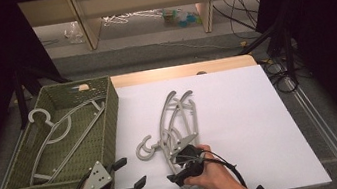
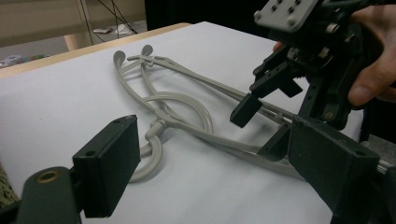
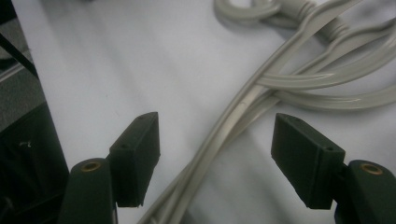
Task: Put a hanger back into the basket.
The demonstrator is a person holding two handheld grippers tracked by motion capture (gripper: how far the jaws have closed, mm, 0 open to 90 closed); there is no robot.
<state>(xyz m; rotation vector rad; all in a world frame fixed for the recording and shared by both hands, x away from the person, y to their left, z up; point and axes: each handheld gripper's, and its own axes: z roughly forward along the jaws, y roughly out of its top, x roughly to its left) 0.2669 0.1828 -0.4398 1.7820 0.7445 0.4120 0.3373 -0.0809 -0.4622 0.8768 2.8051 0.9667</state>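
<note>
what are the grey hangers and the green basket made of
The grey hangers look like moulded plastic with a smooth, slightly glossy finish: the right gripper view shows soft highlights and ribbed seams along the arms. The green basket appears woven, perhaps paper cord or synthetic fibre, matte; its walls show a regular plaited texture. The exact fibre cannot be told.

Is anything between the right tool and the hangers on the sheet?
Nothing visible. The right tool is open with a hanger arm running between its jaws, pads not touching it. The hangers lie tangled together.
</note>
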